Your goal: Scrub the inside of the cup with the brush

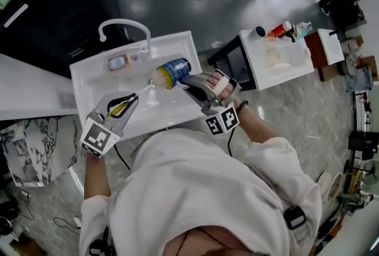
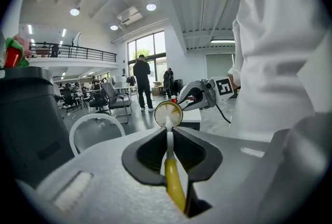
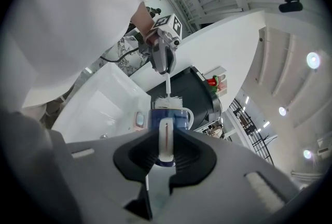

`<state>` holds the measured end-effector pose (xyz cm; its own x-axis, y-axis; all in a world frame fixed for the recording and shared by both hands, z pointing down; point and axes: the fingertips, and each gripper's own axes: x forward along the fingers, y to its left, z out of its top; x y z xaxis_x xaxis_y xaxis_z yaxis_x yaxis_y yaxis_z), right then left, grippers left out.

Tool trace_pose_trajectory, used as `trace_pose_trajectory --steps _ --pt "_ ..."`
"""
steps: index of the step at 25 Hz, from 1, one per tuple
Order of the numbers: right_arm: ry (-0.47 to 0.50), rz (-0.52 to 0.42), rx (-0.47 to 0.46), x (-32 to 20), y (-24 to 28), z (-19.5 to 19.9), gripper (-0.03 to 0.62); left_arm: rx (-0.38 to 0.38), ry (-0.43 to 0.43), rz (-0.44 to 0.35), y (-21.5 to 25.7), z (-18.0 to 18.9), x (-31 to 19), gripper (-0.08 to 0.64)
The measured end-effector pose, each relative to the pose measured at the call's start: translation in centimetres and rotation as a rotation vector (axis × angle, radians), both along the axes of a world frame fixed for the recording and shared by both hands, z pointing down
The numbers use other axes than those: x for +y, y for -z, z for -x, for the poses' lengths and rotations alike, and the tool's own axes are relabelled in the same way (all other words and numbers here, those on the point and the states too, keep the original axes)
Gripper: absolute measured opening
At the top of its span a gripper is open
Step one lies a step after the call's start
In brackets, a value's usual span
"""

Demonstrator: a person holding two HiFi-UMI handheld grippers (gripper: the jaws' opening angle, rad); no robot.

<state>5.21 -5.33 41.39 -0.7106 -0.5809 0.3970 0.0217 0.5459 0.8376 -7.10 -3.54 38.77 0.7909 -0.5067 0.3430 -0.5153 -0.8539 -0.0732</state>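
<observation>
My left hand-held gripper (image 1: 131, 99) pinches one brush (image 2: 168, 114); my right hand-held gripper (image 1: 188, 81) pinches one cup (image 1: 176, 70) by its handle, bristles at its rim, over the open sink (image 1: 177, 47).

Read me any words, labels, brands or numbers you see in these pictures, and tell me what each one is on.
No text can be read in any view.
Marker cubes on the left gripper and right gripper: black-and-white square patterns only, no letters.
Brush and blue cup: no legible print.
Bottles on the small white table: labels too small to read.
</observation>
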Motion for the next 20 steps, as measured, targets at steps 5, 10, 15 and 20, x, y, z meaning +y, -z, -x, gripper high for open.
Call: trace_pose_trajectory --steps 5,10,15,20 --pt "-0.009 -0.012 -0.022 -0.5 1.2 0.1 0.052 0.048 0.006 0.045 -1.1 0.4 0.2 0.044" --pt "-0.02 0.031 -0.022 -0.6 0.3 -0.2 0.052 0.077 0.014 0.082 -2.2 -0.2 1.5 0.044" --pt "0.006 0.047 0.004 -0.1 -0.8 0.0 0.052 0.102 0.025 0.065 -1.4 0.1 2.2 0.044" --pt "0.034 0.039 -0.002 0.1 -0.3 0.3 0.052 0.107 0.034 0.045 0.6 1.2 1.0 0.043"
